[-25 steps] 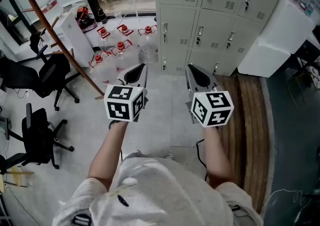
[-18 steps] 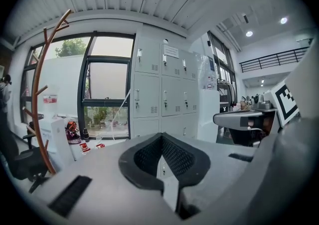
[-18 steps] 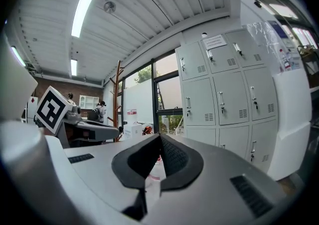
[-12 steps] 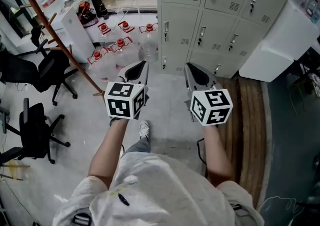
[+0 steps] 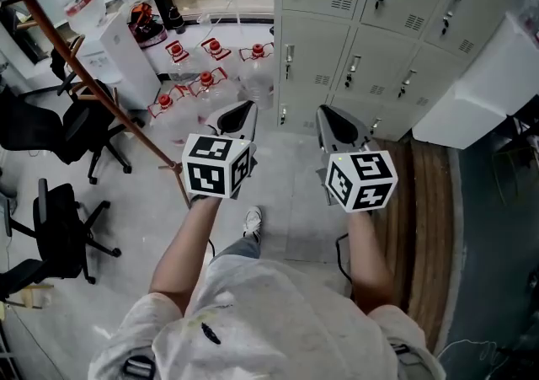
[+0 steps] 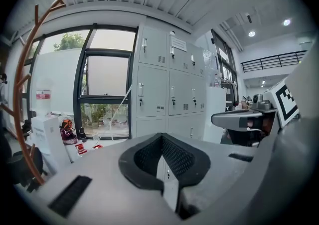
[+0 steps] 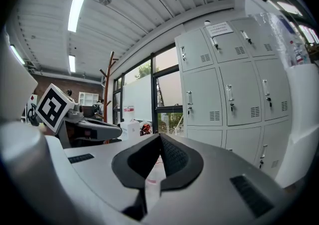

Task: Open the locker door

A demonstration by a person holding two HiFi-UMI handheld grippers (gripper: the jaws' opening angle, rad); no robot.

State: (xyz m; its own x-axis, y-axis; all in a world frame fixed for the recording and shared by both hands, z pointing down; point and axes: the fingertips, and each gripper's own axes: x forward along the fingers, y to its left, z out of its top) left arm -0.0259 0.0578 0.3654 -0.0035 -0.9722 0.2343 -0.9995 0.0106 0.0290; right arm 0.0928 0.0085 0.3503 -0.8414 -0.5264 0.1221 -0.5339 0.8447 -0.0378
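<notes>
A bank of grey metal lockers [image 5: 370,8] with small handles and vent slots stands ahead, all doors closed. It also shows in the left gripper view as lockers [image 6: 169,89] and in the right gripper view as lockers [image 7: 229,89]. My left gripper [image 5: 245,111] is held out over the floor, some way short of the lockers, jaws shut with nothing in them [image 6: 162,137]. My right gripper [image 5: 329,116] is level beside it, also shut and empty [image 7: 159,137]. Neither touches a door.
Several clear water bottles with red caps [image 5: 206,79] stand on the floor left of the lockers. A curved copper coat stand [image 5: 101,88] and black office chairs [image 5: 59,227] are at the left. A white box [image 5: 472,92] leans by the lockers at the right, above wooden flooring [image 5: 417,201].
Both grippers have moved forward together toward the lockers, which now sit lower and larger in the head view. The person has stepped forward; a shoe shows below the grippers.
</notes>
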